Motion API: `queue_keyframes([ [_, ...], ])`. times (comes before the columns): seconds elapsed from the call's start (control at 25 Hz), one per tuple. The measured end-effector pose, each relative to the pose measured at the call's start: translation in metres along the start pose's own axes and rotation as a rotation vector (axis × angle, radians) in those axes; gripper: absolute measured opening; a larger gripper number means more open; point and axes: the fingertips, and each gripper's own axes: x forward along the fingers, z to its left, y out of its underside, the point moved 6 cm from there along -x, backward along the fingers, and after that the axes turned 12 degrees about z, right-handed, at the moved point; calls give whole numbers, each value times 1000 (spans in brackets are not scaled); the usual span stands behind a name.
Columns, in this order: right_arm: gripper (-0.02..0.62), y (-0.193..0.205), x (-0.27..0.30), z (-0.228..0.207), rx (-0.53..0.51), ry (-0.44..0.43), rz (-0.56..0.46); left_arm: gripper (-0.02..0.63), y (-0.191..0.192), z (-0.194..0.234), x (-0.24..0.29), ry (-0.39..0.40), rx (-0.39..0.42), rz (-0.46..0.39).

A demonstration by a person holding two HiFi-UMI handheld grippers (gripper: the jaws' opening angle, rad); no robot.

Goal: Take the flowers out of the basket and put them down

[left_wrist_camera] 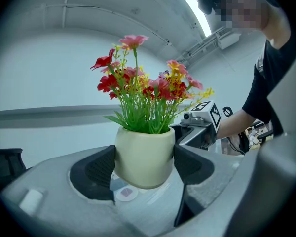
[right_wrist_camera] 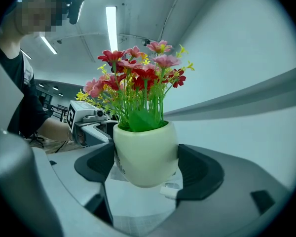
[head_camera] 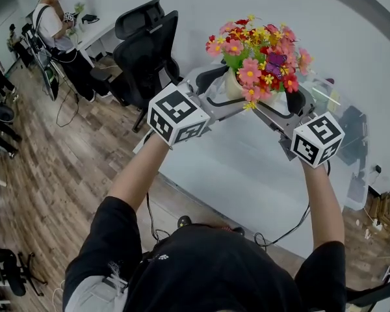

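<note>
The left gripper [left_wrist_camera: 144,166] has its black jaws pressed against both sides of a cream pot [left_wrist_camera: 144,154] of red, pink and yellow flowers [left_wrist_camera: 145,90]. Just behind the pot is the right gripper [left_wrist_camera: 200,125], on a person's arm [left_wrist_camera: 237,122].

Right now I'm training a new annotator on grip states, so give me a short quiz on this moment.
1. True or false: the cream flower pot sits inside a basket.
2. Which grips the pot? A) the left one only B) the right one only C) both
3. Fill in: the flowers are mostly red, pink and ____.
Key: 1 false, it is held up in the air. 2 C, the left gripper and the right gripper each clamp its sides. 3 yellow.
</note>
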Motion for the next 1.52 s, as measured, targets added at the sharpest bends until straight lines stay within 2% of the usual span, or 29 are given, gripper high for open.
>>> queue_keyframes([
  [0.68,413,0,0,-2,6,-37,-11,377,-2,-3,-1,-32,-13,14],
  [0.92,413,-19,45,35,-9,-50,-2,377,20,25,-52,-49,-24,1],
  [1.36,413,-31,78,61,-22,-83,-10,377,34,42,-89,-87,-29,2],
  [1.52,413,-39,97,84,-32,-95,-9,377,44,50,-118,-102,-32,0],
])
